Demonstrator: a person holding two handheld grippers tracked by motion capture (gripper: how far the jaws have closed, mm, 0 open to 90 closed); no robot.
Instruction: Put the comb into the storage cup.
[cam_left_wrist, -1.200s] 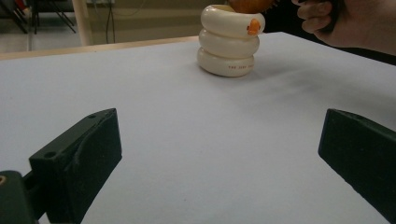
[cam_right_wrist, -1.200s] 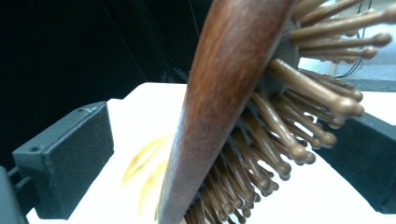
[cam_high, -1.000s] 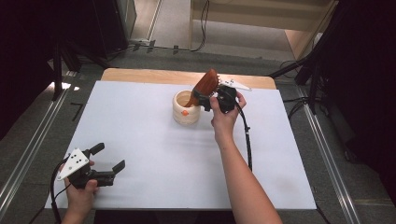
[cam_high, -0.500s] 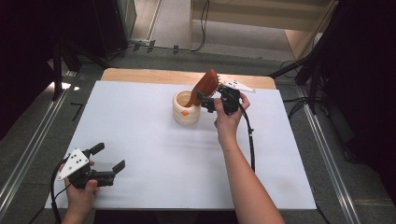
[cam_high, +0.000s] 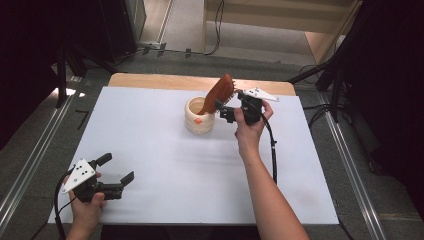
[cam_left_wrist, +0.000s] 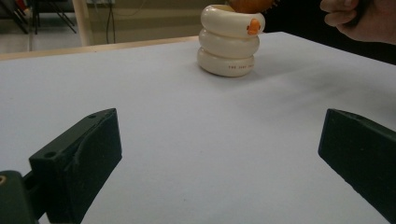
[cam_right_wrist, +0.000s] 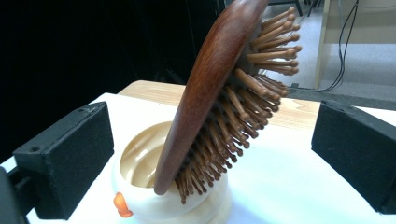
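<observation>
We see a white table (cam_high: 165, 150) with a wooden strip along its far edge. On its far middle stands a cream ringed holder (cam_high: 199, 116) with a small orange knob (cam_left_wrist: 253, 26) on its side. A brown wooden hairbrush (cam_high: 217, 93) stands in it, handle down, head tilted and leaning on the rim, bristles toward the right tool (cam_high: 224, 109). That tool hovers just beside the brush, released, its jaws wide on either side of the head without touching. The left tool (cam_high: 116, 171) sits near the table's front left corner, well apart from the holder, jaws spread and holding nothing.
</observation>
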